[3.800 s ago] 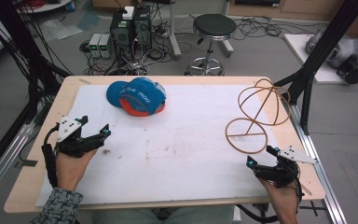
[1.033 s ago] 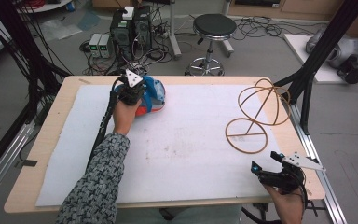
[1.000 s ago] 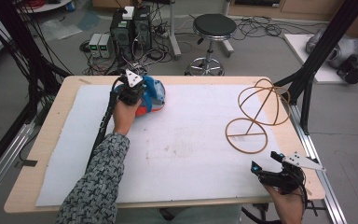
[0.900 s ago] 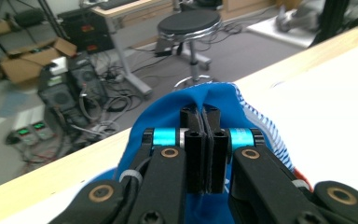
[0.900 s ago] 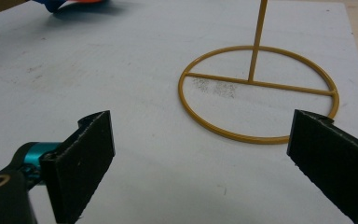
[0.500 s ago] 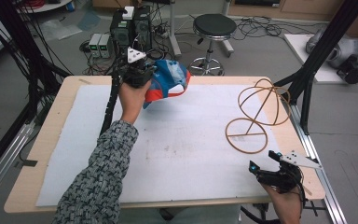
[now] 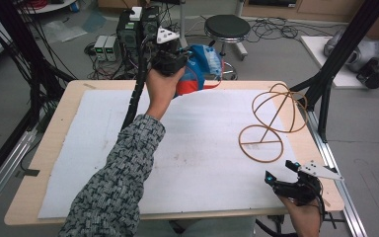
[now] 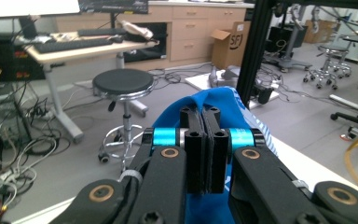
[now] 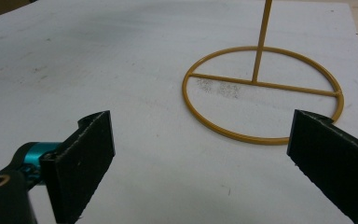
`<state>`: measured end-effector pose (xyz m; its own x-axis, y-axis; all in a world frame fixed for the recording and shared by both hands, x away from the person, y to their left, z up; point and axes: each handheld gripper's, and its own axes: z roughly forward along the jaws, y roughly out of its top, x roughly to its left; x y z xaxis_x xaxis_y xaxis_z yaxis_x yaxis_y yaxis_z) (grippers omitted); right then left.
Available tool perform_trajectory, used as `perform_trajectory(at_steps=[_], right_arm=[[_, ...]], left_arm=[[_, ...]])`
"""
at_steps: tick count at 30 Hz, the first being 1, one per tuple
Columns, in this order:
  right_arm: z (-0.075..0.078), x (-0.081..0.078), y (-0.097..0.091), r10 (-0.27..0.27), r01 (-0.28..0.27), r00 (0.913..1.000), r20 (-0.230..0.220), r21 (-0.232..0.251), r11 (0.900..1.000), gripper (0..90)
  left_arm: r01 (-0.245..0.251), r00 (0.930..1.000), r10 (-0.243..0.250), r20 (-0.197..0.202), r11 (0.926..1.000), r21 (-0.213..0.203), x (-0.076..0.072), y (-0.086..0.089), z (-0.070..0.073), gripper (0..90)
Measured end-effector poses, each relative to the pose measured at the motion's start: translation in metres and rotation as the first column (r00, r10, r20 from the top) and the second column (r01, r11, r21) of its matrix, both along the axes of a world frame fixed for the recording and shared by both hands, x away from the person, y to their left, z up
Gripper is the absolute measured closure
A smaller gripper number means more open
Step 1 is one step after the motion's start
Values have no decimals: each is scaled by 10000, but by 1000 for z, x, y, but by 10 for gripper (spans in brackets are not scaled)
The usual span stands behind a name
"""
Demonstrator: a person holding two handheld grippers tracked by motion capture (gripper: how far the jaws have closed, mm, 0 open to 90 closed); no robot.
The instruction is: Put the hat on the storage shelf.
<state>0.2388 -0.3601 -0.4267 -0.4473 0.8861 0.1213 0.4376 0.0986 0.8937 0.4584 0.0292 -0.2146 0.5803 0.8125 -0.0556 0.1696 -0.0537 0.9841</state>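
My left hand-held gripper [image 7: 170, 59] pinches the cap [image 7: 202, 66] clear of the counter [image 7: 54, 128]; right hand-held gripper [image 7: 281, 173] waits wide open beside the wire stand [image 7: 271, 118].

The left gripper [image 7: 171, 58] hangs above the table's [image 7: 54, 133] far edge, a cap [image 7: 202, 66] pinched between its fingers [image 8: 204, 149]. A wire stand [image 9: 261, 93] sits on the mat [image 7: 202, 148] just ahead of the right gripper's [image 7: 282, 172] fingers [image 9: 81, 163], toward the right one.

A black-and-white patterned knit sleeve [image 7: 113, 182] covers the person's left arm; both black two-jaw grippers carry cyan cylinders [image 8: 165, 136], brass-ringed pivots [image 8: 170, 152] and grey three-cornered plates [image 7: 319, 170].
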Motion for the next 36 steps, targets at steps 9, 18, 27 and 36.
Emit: perform_trajectory(at_steps=[9, 18, 27, 36], right_arm=[[0, -5, -3, -38, 38, 10000, 16, 17, 10000, 64], [2, -14, -9, 29, -31, 9998, 197, 116, 9999, 64], [1, -18, -12, -24, 23, 9999, 120, 136, 9999, 64], [1, -16, -9, 75, -76, 9999, 109, 78, 9999, 64]], left_arm=[[741, 9963, -749, 410, 9970, 208, -7, -40, 23, 885], [2248, 9721, -2217, 771, 9738, -348, -1, -67, 28, 885], [3556, 9339, -3464, 887, 9258, -1280, 5, -79, 25, 884], [3799, 9250, -3747, 635, 9090, -1713, 5, -92, 21, 885]])
